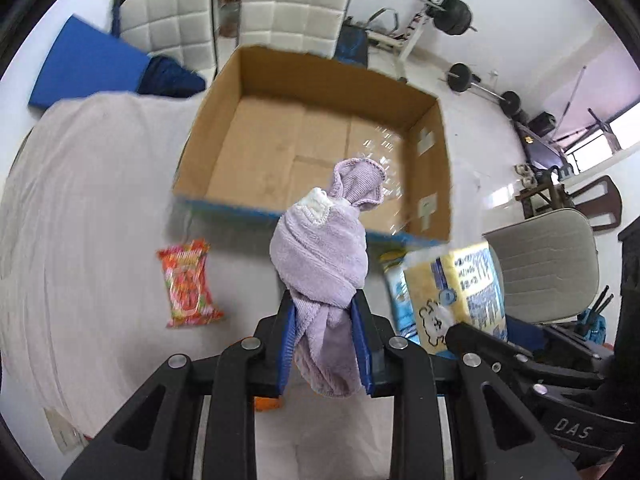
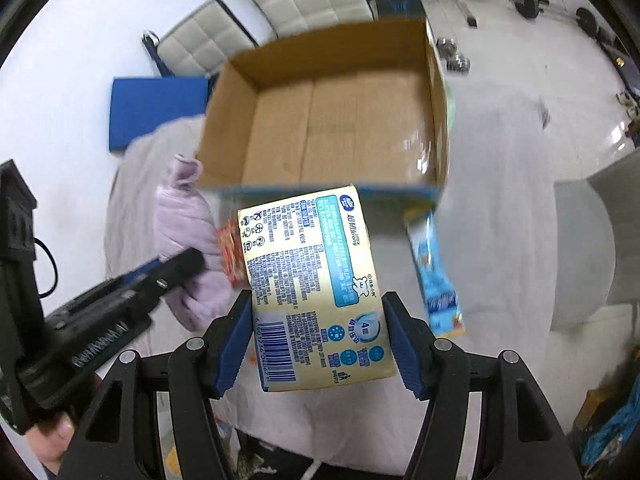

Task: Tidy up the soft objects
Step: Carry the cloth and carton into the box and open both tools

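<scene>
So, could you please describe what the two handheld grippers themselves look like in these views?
Both the left gripper and the right gripper have matte black linkage arms with silver pivot bolts and blue ribbed fingers. Seen from the left wrist view, the right gripper's body carries white lettering reading DAS; the left one also has blurred white lettering, and a black cable loops behind it.

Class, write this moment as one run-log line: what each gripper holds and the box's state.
left gripper: shut on purple towel | right gripper: shut on yellow pack | cardboard box: open, empty | both held short of box
</scene>
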Action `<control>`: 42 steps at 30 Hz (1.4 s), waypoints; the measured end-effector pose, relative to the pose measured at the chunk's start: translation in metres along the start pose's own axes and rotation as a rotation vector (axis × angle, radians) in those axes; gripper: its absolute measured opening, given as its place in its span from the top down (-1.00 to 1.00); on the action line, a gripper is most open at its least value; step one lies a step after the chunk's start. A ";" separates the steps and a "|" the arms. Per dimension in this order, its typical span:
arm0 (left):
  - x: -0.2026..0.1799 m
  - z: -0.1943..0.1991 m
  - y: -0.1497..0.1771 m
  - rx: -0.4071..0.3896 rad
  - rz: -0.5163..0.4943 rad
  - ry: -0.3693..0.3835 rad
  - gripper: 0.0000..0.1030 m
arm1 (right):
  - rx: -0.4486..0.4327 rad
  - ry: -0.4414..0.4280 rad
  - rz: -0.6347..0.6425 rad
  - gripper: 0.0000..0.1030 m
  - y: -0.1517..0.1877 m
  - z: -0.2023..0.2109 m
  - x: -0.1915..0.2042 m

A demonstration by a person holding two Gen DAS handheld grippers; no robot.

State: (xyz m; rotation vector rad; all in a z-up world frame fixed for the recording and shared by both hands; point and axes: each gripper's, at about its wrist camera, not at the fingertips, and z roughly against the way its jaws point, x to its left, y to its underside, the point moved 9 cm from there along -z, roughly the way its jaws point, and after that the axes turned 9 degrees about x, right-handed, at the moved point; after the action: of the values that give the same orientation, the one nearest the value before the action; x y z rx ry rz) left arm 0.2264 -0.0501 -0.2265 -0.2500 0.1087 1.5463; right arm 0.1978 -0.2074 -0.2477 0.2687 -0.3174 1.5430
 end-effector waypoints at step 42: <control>-0.011 -0.171 -0.233 0.292 -0.124 0.027 -0.24 | 0.031 0.276 -0.150 -0.64 -0.250 -0.160 -0.069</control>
State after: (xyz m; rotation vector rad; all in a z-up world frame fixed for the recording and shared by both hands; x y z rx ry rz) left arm 0.4731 -0.1006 -0.3688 -0.0451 0.3319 1.3842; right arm 0.4531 -0.2162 -0.4145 0.0989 -0.0549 1.4167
